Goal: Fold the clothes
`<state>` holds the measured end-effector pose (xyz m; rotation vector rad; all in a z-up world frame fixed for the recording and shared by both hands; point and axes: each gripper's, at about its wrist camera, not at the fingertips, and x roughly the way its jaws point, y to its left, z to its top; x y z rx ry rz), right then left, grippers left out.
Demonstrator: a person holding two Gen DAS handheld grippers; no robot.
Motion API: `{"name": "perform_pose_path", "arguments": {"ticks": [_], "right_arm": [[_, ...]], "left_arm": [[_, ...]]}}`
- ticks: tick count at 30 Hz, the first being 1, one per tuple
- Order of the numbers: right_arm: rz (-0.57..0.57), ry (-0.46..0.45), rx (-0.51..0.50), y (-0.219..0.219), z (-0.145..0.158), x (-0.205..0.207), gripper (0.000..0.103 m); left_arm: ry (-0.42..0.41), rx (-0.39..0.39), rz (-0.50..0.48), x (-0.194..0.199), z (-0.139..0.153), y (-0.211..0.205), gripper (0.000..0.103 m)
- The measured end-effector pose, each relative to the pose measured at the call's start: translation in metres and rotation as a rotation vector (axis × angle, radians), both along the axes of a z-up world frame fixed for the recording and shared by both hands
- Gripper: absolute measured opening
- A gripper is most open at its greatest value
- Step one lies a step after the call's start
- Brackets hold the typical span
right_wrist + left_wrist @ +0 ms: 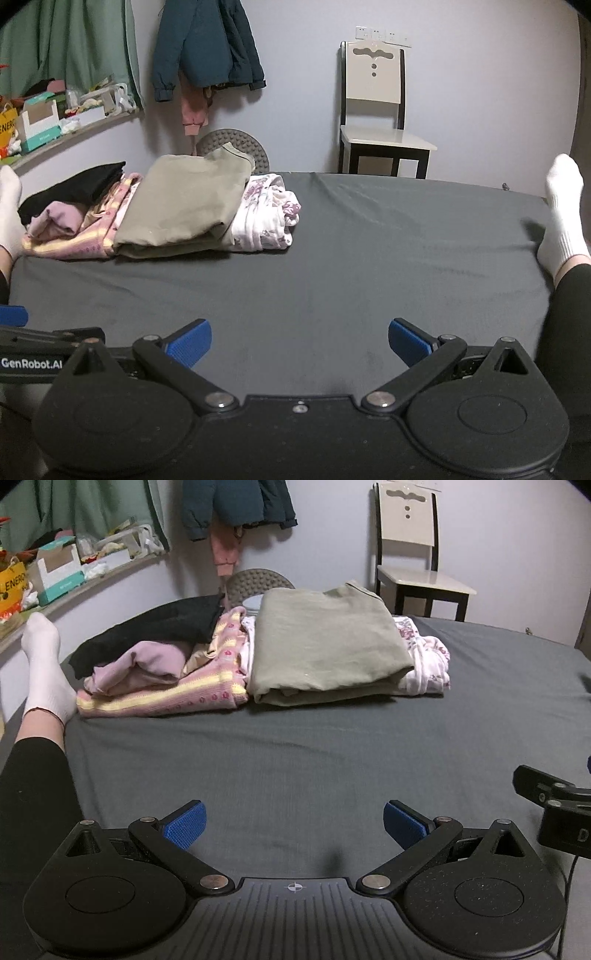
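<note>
A folded olive-green garment (325, 646) (184, 206) lies on a heap of clothes at the far side of the grey bed (295, 757) (332, 258). Under it is a white floral piece (428, 657) (269, 214). To its left lie a pink-and-yellow striped knit (166, 698) (74, 247), a mauve garment (144, 664) (59, 218) and a black one (155, 627) (74, 188). My left gripper (294, 825) hovers open over bare sheet near the front, holding nothing. My right gripper (300, 343) is open and empty too, well short of the clothes.
A person's legs in black leggings and white socks (44, 664) (561, 218) rest on the bed at both sides. A chair (413, 554) (376, 122) stands against the far wall. Jackets (207, 48) hang on the wall; a cluttered shelf (66, 572) runs at left.
</note>
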<state>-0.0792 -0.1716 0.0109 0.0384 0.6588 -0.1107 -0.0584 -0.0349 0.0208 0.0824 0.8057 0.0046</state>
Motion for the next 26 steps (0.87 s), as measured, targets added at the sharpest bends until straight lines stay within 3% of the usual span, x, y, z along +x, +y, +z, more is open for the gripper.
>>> {"name": "perform_pose_path", "arguments": {"ticks": [5, 14, 26], "right_arm": [[0.009, -0.006, -0.011, 0.005, -0.001, 0.002, 0.103], [0.044, -0.001, -0.070, 0.019, -0.006, 0.001, 0.103], [0.072, 0.001, -0.076, 0.025, -0.010, -0.002, 0.103]], "left_arm": [[0.022, -0.032, 0.023, 0.004, -0.005, 0.006, 0.102], [0.017, -0.016, 0.015, 0.004, -0.006, 0.003, 0.102], [0.016, -0.017, 0.025, 0.005, -0.006, 0.005, 0.102]]}}
